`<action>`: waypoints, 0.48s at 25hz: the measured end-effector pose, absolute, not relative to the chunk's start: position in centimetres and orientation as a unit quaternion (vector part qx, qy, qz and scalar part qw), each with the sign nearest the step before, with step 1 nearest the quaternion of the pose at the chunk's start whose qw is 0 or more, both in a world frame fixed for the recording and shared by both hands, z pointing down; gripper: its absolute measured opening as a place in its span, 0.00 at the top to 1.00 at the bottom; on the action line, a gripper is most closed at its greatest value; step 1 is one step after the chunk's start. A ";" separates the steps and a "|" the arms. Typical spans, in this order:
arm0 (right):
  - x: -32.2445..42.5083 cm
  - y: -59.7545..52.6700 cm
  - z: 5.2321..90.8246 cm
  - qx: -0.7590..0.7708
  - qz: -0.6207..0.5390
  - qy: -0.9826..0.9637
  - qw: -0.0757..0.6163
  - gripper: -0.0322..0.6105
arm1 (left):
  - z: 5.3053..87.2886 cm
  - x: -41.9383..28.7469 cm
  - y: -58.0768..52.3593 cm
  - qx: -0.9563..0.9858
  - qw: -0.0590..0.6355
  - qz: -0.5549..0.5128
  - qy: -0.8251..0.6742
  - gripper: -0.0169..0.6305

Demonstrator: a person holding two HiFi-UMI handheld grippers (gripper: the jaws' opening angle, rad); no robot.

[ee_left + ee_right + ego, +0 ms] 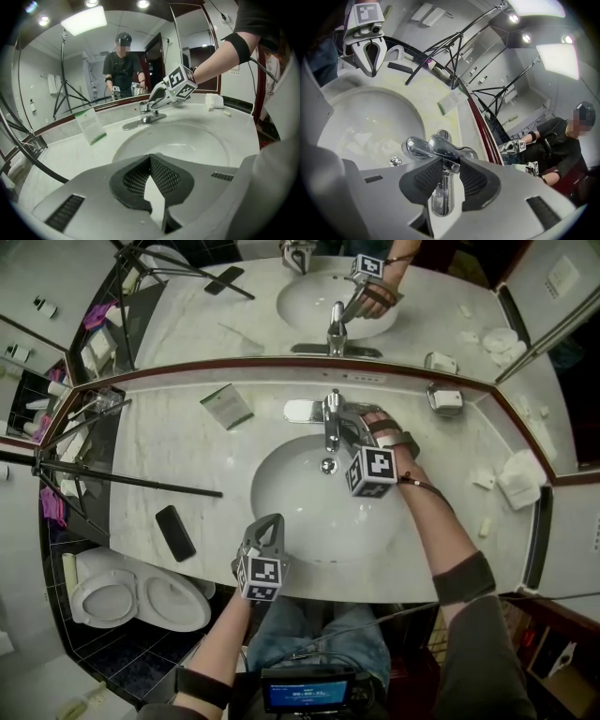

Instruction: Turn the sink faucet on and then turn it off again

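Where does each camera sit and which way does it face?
Head view: on the head, steeply down at the sink; forearms, left gripper, right gripper.
Left gripper view: on that gripper, toward faucet and mirror; its shut fingers.
Right gripper view: on that gripper, across the sink; fingers clamping the faucet handle.
Shared: gripper views show each other's gripper.

Bright, even bathroom light, and we see strong fisheye bending in every view.
We trace the light to a ceiling panel [84, 19] and small spot lamps [143, 3], both seen in the mirror [117, 56]. Shadows on the white basin [309, 521] are soft and faint. Sharp glints sit on the chrome faucet [440, 146]. Both gripper views fall to black at their rounded edges, where straight lines bow. We find the nearest foreground slightly soft.
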State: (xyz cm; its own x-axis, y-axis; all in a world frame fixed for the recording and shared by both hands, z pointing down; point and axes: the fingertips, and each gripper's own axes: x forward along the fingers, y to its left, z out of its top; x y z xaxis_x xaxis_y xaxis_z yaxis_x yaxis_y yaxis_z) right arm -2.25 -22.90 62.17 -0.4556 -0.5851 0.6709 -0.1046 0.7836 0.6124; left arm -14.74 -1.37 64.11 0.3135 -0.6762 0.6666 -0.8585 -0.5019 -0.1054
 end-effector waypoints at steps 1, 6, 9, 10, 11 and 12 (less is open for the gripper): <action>-1.9 -22.7 62.3 0.214 -0.242 -0.816 0.480 0.77 | 64.0 -14.9 -1.3 0.799 0.135 0.335 -0.481 0.97; 0.1 -21.2 61.8 0.233 -0.222 -0.813 0.486 0.77 | 63.6 -15.2 -1.1 0.799 0.136 0.329 -0.485 0.97; 1.1 -20.7 60.6 0.251 -0.210 -0.813 0.482 0.80 | 63.1 -14.9 -1.0 0.801 0.135 0.324 -0.485 0.97; 1.4 -20.6 60.1 0.256 -0.208 -0.813 0.480 0.82 | 62.8 -14.8 -1.0 0.802 0.134 0.322 -0.485 0.97; 1.6 -20.5 59.5 0.262 -0.205 -0.813 0.478 0.83 | 62.5 -14.7 -1.0 0.802 0.133 0.321 -0.486 0.97; 1.8 -20.4 58.8 0.269 -0.199 -0.814 0.475 0.84 | 62.2 -14.7 -1.0 0.803 0.131 0.319 -0.486 0.97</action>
